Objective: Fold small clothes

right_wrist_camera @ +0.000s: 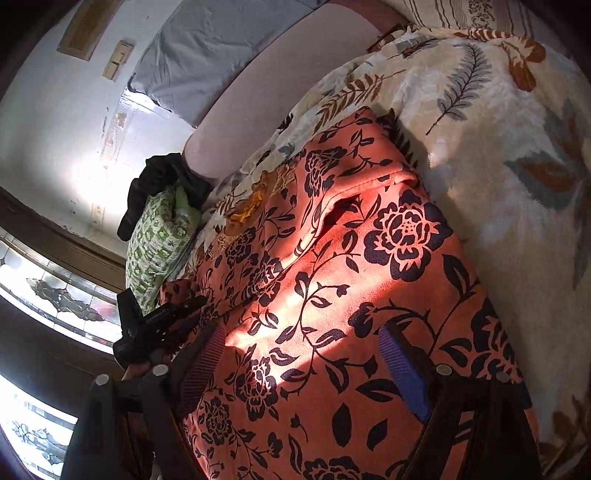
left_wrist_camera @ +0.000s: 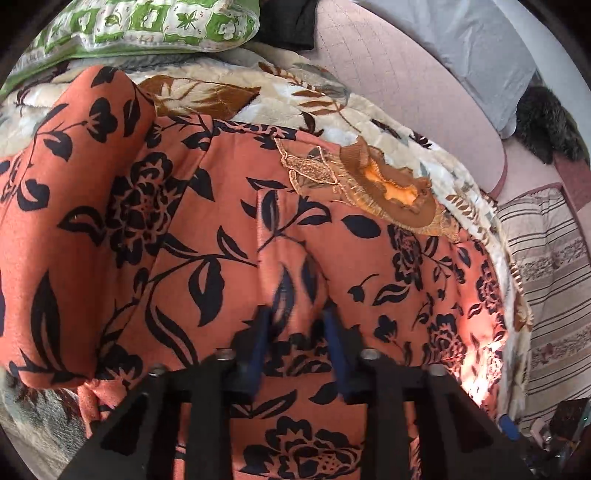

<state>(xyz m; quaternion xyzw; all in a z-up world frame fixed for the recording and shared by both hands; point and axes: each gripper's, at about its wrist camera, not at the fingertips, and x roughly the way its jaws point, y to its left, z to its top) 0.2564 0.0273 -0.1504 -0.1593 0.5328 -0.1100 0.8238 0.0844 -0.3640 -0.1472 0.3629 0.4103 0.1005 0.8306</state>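
Observation:
An orange garment with black flowers [left_wrist_camera: 229, 229] lies spread on a cream leaf-print blanket [left_wrist_camera: 229, 92], one part folded over at the left. My left gripper [left_wrist_camera: 295, 317] presses into it with a ridge of the cloth bunched between its blue fingers, which stand fairly close together. In the right wrist view the same garment [right_wrist_camera: 351, 266] fills the middle. My right gripper [right_wrist_camera: 306, 347] is open wide, its fingers spread over the cloth, holding nothing. The left gripper [right_wrist_camera: 184, 314] shows there at the garment's left edge.
A green patterned pillow [left_wrist_camera: 147, 22] and dark clothes [left_wrist_camera: 291, 22] lie at the bed's head. A grey pillow [left_wrist_camera: 480, 48] rests on the pink sheet [left_wrist_camera: 399, 85]. A striped cloth [left_wrist_camera: 546, 280] hangs at the right. A stained-glass window [right_wrist_camera: 55, 295] is at the left.

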